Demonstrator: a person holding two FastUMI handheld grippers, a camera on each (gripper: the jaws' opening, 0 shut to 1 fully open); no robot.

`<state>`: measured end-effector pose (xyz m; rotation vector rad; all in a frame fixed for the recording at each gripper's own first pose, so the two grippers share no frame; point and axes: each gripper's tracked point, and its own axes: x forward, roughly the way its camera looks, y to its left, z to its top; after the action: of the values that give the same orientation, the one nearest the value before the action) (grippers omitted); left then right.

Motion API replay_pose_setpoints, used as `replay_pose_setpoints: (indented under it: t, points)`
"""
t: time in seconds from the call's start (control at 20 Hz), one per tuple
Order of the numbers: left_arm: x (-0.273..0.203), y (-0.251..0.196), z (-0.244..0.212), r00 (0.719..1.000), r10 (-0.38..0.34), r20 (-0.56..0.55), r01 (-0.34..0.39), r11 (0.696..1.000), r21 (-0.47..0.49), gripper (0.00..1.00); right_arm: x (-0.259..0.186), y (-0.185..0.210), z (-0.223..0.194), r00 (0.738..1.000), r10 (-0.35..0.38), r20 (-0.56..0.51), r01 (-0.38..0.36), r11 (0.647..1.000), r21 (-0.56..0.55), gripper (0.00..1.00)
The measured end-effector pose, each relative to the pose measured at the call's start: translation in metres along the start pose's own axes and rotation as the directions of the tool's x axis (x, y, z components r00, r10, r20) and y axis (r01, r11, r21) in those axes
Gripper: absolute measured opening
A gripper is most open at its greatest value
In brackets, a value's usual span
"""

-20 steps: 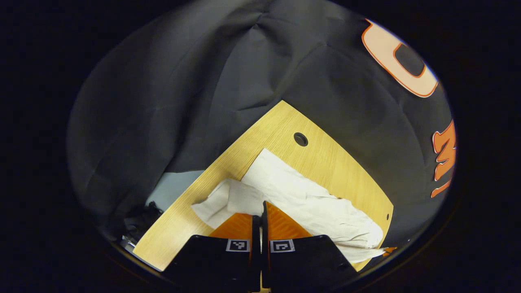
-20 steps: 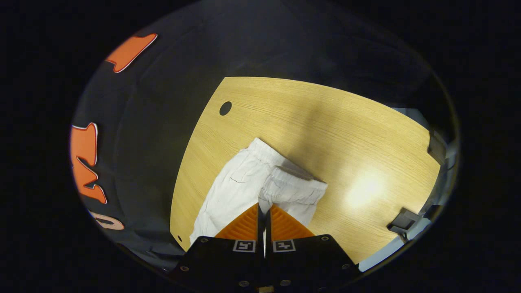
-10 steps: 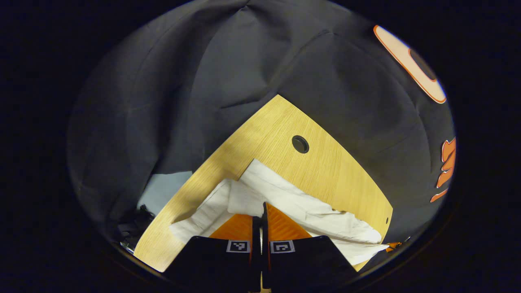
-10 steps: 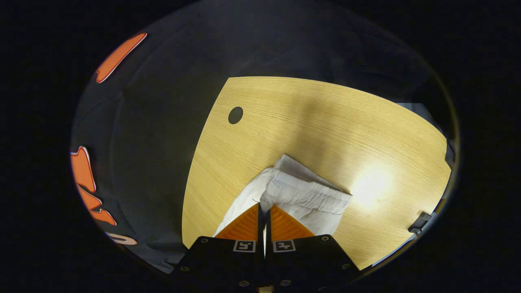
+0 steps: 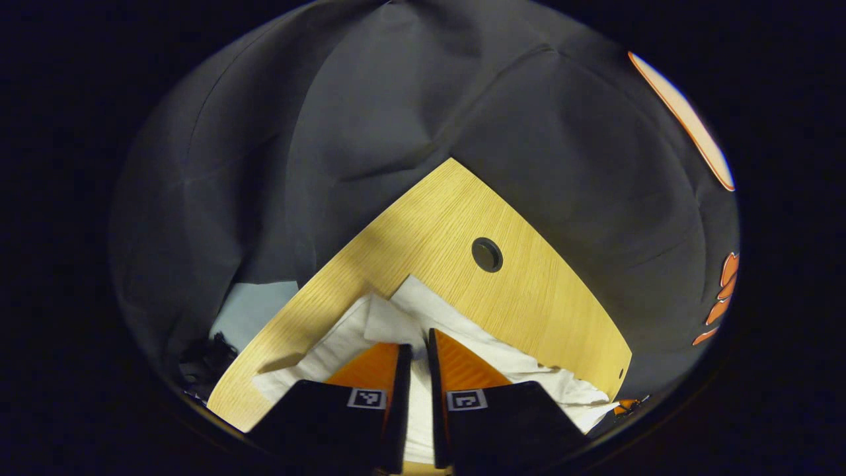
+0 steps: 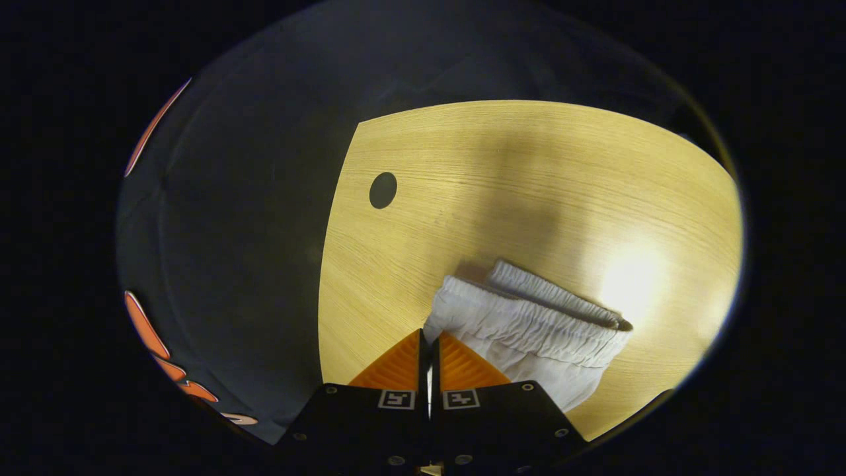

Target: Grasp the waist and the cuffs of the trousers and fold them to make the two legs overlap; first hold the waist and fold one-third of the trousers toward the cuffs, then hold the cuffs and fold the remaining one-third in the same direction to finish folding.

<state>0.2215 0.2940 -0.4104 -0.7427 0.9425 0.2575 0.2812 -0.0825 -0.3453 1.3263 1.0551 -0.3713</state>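
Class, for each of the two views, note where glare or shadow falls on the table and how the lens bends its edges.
Right gripper view: a bright glare patch on the table beside the trousers' waistband, a soft shadow band above it; table edge bowed. Left gripper view: even light, a small shadow beside the trousers; table edges curve.

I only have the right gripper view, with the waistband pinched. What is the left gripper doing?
Observer: The left gripper has its fingers slightly parted, and white cloth of the trousers shows in the gap.
Operator: Is that cloth down on the table?
Observer: Yes, it lies on the table, short of the round hole.
Operator: Anything hanging off?
Observer: At the lower right of the left gripper view the trousers reach the table's edge. I cannot tell whether they hang over it.
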Motion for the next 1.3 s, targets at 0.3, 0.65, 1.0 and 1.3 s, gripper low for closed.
replay_pose_setpoints:
  t: [0.3, 0.65, 1.0, 1.3]
  points:
    - [-0.028, -0.023, 0.016, 0.995, -0.012, 0.094, 0.005, 0.997, 0.073, 0.78, -0.009, 0.018, 0.005, 0.997, 0.078, 0.026, -0.076, 0.995, -0.066, 0.22]
    - [-0.059, -0.057, -0.005, 0.992, -0.010, 0.129, -0.018, 0.977, 0.214, 1.00, -0.042, -0.007, 0.010, 0.997, 0.055, 0.058, -0.039, 0.969, -0.245, 0.61]
    - [-0.087, -0.090, -0.049, 0.991, 0.000, 0.131, -0.053, 0.912, 0.406, 1.00, -0.062, -0.065, 0.004, 0.996, -0.068, 0.061, 0.085, 0.928, -0.363, 0.84]
    - [-0.114, -0.110, -0.076, 0.990, -0.004, 0.139, -0.065, 0.868, 0.492, 0.99, -0.063, -0.114, -0.006, 0.987, -0.158, 0.038, 0.161, 0.915, -0.369, 0.88]
